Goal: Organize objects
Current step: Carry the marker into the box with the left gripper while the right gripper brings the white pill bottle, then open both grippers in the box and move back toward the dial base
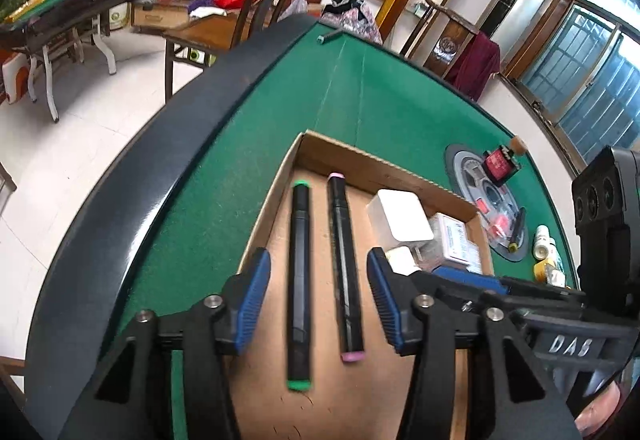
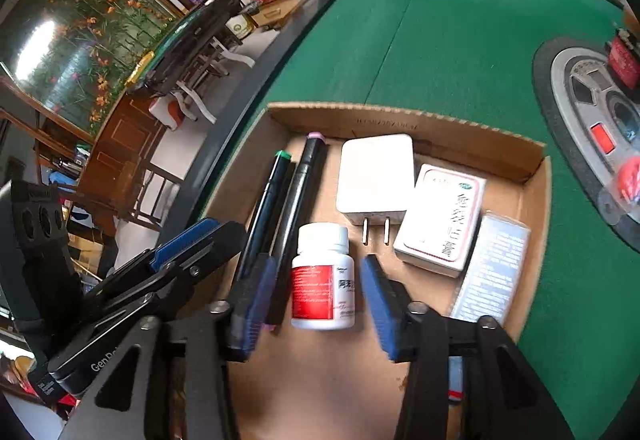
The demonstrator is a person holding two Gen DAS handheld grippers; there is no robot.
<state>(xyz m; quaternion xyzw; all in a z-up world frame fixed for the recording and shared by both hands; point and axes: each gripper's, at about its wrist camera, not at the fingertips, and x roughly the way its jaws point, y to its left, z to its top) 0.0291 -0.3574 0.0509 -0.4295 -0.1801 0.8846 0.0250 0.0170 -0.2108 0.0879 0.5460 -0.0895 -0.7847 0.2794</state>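
Left tongs point(image 1: 318, 298): apart, over two markers point(image 1: 299, 284), gripping nothing.
Right tongs point(image 2: 318, 306): apart, flanking pill bottle point(image 2: 323, 278), untouched.
Right view only: bottle, charger prongs point(image 2: 375, 231).
Left view only: vials point(image 1: 545, 246) at the desk's right edge.

The cardboard tray point(image 2: 420, 124) is crowding up: two markers point(image 1: 320, 272), a pill bottle point(image 2: 323, 276), a white charger point(image 2: 376, 176) and boxes point(image 2: 440, 220) are leaving only its near floor free.

The left hand-held gripper point(image 1: 318, 290) hangs open over 2 markers point(image 1: 300, 280) in a cardboard box point(image 1: 384, 162).
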